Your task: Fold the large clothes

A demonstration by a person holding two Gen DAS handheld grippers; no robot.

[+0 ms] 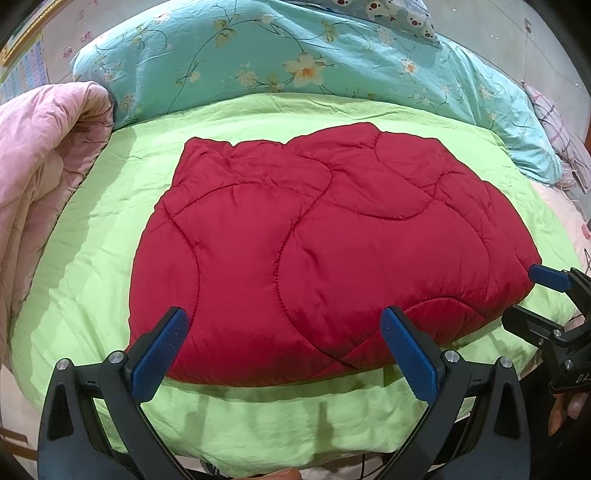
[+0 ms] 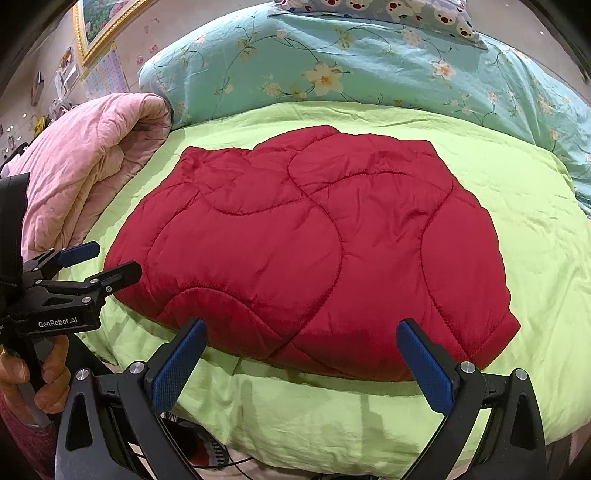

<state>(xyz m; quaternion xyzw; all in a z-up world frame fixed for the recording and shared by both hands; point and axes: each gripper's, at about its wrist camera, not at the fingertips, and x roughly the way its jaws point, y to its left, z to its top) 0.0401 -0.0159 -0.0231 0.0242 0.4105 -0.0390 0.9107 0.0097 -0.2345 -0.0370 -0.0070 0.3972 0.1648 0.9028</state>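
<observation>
A red quilted garment (image 1: 325, 243) lies folded into a thick flat bundle on the green sheet (image 1: 96, 236); it also shows in the right wrist view (image 2: 314, 251). My left gripper (image 1: 286, 319) is open and empty, its jaws wide at the bundle's near edge. It also shows from the side in the right wrist view (image 2: 110, 260), at the bundle's near left corner. My right gripper (image 2: 301, 330) is open and empty at the near edge, further right. It also shows in the left wrist view (image 1: 524, 291), at the bundle's near right corner.
A rolled pink quilt (image 1: 44, 162) lies on the left of the bed. A turquoise flowered duvet (image 1: 295, 62) and a bear-print pillow (image 1: 391, 14) lie behind. The green sheet's front edge (image 2: 332, 424) hangs over the bed's near side. A framed picture (image 2: 99, 26) hangs on the wall.
</observation>
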